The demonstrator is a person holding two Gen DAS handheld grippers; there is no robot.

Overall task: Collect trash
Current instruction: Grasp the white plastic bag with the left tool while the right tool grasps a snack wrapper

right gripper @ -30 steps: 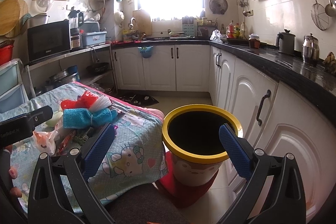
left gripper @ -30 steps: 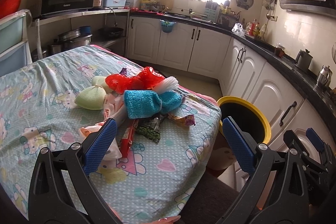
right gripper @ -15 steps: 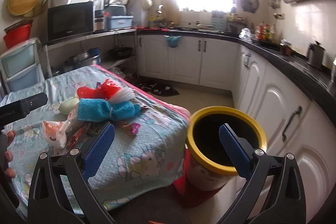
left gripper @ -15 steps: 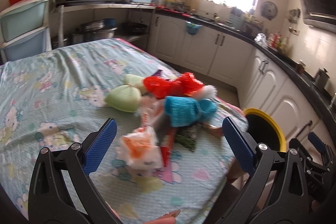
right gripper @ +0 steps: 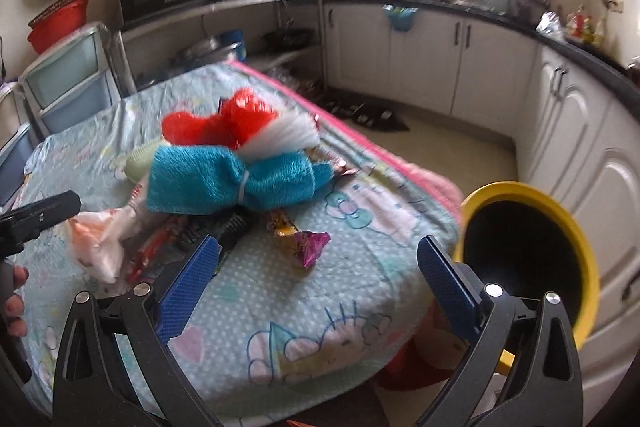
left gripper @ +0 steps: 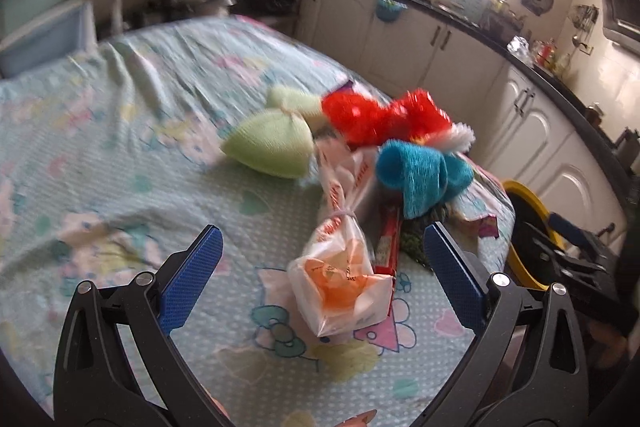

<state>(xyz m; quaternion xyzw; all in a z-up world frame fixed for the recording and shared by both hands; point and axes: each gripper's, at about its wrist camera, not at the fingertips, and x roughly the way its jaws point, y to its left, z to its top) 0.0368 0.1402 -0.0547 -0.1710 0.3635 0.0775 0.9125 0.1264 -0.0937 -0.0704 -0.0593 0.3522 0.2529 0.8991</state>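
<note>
The yellow bin [right gripper: 532,255] stands on the floor just beside the table's right edge. It is round with a thick yellow rim, and inside it looks dark; I cannot tell what is in it.

The table [left gripper: 120,155] is covered with a soft, pale green cloth with cartoon pictures. The trash lies in a heap near the table's right edge. A clear plastic bag [left gripper: 340,279] tied in the middle holds something orange. Beside it lies a long red wrapper [left gripper: 388,243]. A fuzzy blue bundle [right gripper: 232,183] is tied with a white band. Behind it sits crinkly red plastic [right gripper: 224,123] with a white frilly bit [right gripper: 288,139]. A smooth, light green pouch [left gripper: 272,147] lies toward the middle of the table. A shiny pink and gold candy wrapper [right gripper: 300,239] lies alone near the right edge.

The left gripper [left gripper: 320,263] is spread wide above the plastic bag, holding nothing. The right gripper [right gripper: 320,271] is also spread wide and empty, above the candy wrapper.
</note>
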